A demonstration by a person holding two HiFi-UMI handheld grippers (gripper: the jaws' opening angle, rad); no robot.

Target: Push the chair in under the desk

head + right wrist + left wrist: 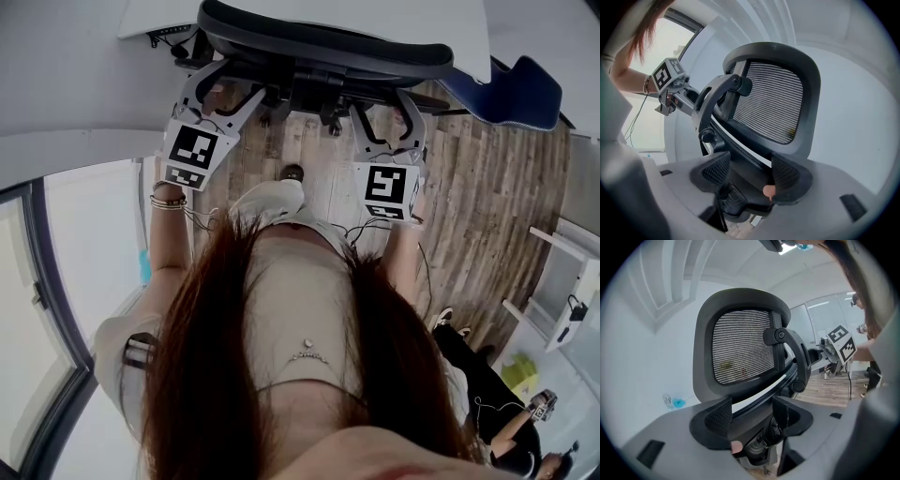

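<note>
Both forearms reach forward from the body toward the upper part of the head view, roughly side by side, each carrying a gripper up against the back of the chair [319, 47]. The left wrist, with bracelets [169, 200], sits left of centre.

The chair stands at the top centre of that view, its back facing the person and its seat side toward the white desk [469, 28] along the top edge, above the wooden floor [487, 187].

The left gripper [225, 89] has its jaws spread, and the lower frame of the mesh backrest [740, 348] crosses the gap between them. The right gripper [386, 112] is likewise spread, with the same dark frame below the mesh [773, 103] running between its jaws. Whether the pads press on the frame cannot be told.
</note>
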